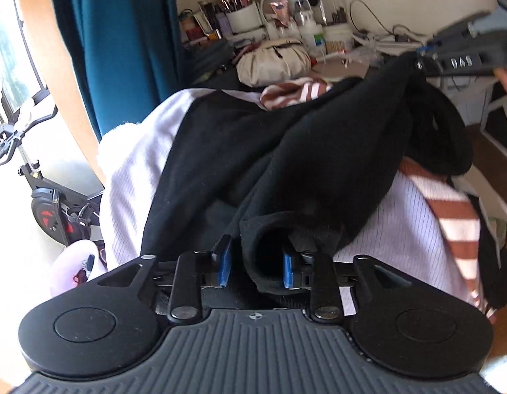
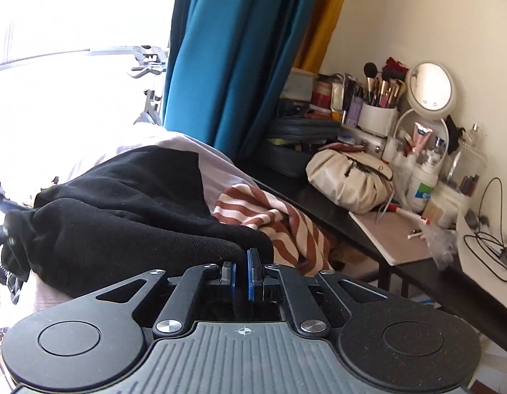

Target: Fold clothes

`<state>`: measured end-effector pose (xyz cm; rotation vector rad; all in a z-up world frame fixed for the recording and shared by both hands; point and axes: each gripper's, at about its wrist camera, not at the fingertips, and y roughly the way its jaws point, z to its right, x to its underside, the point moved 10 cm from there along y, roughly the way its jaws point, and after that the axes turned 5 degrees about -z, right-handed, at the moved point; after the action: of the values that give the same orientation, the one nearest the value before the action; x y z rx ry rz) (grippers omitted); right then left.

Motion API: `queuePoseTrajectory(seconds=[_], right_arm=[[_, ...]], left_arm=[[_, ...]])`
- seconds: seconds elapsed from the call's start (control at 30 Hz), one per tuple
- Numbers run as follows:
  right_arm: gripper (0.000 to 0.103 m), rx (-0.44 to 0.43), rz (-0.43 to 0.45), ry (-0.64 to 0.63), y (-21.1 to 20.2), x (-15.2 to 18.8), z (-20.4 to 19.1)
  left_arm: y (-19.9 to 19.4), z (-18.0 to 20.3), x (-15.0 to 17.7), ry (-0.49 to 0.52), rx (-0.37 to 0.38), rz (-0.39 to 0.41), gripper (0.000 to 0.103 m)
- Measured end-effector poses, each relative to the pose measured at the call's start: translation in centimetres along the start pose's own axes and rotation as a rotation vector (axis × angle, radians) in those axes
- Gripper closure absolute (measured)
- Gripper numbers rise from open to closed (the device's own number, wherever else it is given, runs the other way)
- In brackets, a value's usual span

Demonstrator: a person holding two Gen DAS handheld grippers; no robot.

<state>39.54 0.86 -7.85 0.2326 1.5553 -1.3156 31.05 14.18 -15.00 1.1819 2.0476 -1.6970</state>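
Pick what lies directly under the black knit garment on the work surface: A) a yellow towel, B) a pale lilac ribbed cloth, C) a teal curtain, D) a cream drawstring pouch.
B: the black knit garment spreads over the pale lilac ribbed cloth, which shows on both sides of it.

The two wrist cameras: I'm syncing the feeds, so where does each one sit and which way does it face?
Left wrist: on the left gripper, looking along its fingers over the black garment toward the dressing table; the right gripper shows at top right.
Right wrist: on the right gripper, low beside the garment, facing the teal curtain and round mirror.
Shared: black garment, striped cloth, curtain, mirror.
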Motion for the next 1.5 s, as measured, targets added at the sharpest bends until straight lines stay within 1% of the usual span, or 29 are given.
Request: queuePoseTrajectory(seconds=[0.03,0.1,0.13,0.2,0.23,0.27,0.33,0.4,0.43,0.47,0.53,0.6,0.67,0.73,0.77,0.83,0.97,1.03,1.07,1.13,1.2,1.27,1.37,1.43,1.5], right_arm=[[0.095,0.003,-0.007,-0.005,0.2,0.3,-0.2],[0.092,0.009,-0.016,-0.026,0.6,0.7,-0.4],[0.087,0.006,-0.020,-0.039,0.7,0.9,-0.6],[0.079,-0.004,-0.037,-0.067,1.2,1.5,-1.0],[0.076,-0.006,-0.046,-0.084,1.5,1.8,-1.2],[0.076,-0.008,-0.054,-0.101,1.8,2.0,-1.4],[0.075,-0.017,-0.063,-0.110,2.0,2.3,-1.8],[0.077,-0.021,-0.059,-0.096,2.1,2.1,-2.0],[0.089,-0.025,-0.048,-0.074,2.0,1.8,-1.9],[0.096,-0.031,-0.033,-0.034,1.8,1.2,-1.7],[0.098,-0.043,-0.002,0.049,1.3,-0.1,-1.2],[0.099,-0.077,0.041,0.155,-0.1,-2.2,0.1],[0.099,-0.116,0.113,0.234,-1.9,-5.0,1.1],[0.099,-0.147,0.212,0.271,-4.4,-8.5,1.5],[0.099,-0.162,0.263,0.283,-5.8,-10.4,1.7],[0.099,-0.183,0.357,0.288,-9.3,-13.9,2.2],[0.099,-0.207,0.571,0.256,-16.7,-19.6,1.9],[0.099,-0.203,0.658,0.241,-20.3,-21.5,2.0],[0.099,-0.202,0.705,0.234,-22.2,-22.4,1.9],[0.099,-0.196,0.774,0.228,-25.4,-23.6,1.9],[0.099,-0.180,0.799,0.226,-27.6,-24.1,1.8],[0.099,-0.161,0.805,0.235,-29.1,-24.1,1.9],[0.099,-0.139,0.802,0.265,-30.8,-23.2,2.0],[0.099,-0.112,0.795,0.283,-31.9,-22.3,2.0],[0.099,-0.066,0.788,0.291,-32.9,-21.2,1.9]], left_arm=[[0.1,0.3,0.0,0.030,-0.019,-0.001,0.066],[0.1,0.5,0.0,0.064,-0.035,-0.003,0.062],[0.1,0.5,0.0,0.068,-0.036,-0.003,0.061],[0.2,0.2,0.2,0.048,-0.014,-0.005,0.061],[0.2,0.0,0.1,0.019,0.004,-0.012,0.076],[0.2,-0.3,0.0,-0.015,0.023,-0.022,0.092],[-0.2,-0.8,-0.3,-0.078,0.048,-0.027,0.095],[-1.7,-1.7,-1.1,-0.138,0.039,0.011,0.096],[-2.6,-2.3,-1.6,-0.172,0.033,0.037,0.096],[-3.8,-3.2,-2.3,-0.226,0.032,0.072,0.096],[-6.3,-5.4,-3.7,-0.348,0.033,0.149,0.097],[-8.8,-8.1,-5.4,-0.507,0.062,0.233,0.097],[-12.0,-11.0,-7.2,-0.638,0.086,0.348,0.098],[-15.4,-13.3,-9.1,-0.701,0.086,0.477,0.100],[-17.2,-14.3,-10.0,-0.713,0.079,0.532,0.100],[-20.5,-15.8,-11.7,-0.717,0.058,0.629,0.100],[-26.6,-17.6,-14.5,-0.668,0.022,0.823,0.100],[-28.9,-17.8,-15.1,-0.651,0.016,0.890,0.100],[-29.8,-17.9,-15.3,-0.647,0.023,0.915,0.100],[-31.3,-17.9,-15.6,-0.642,0.049,0.956,0.100],[-32.4,-17.5,-16.0,-0.625,0.078,1.000,0.100],[-33.4,-17.0,-16.3,-0.600,0.110,1.038,0.100],[-32.7,-15.3,-17.2,-0.571,0.212,1.046,0.100],[-32.1,-14.1,-17.8,-0.552,0.284,1.046,0.100],[-31.6,-12.9,-18.4,-0.533,0.355,1.045,0.100]])
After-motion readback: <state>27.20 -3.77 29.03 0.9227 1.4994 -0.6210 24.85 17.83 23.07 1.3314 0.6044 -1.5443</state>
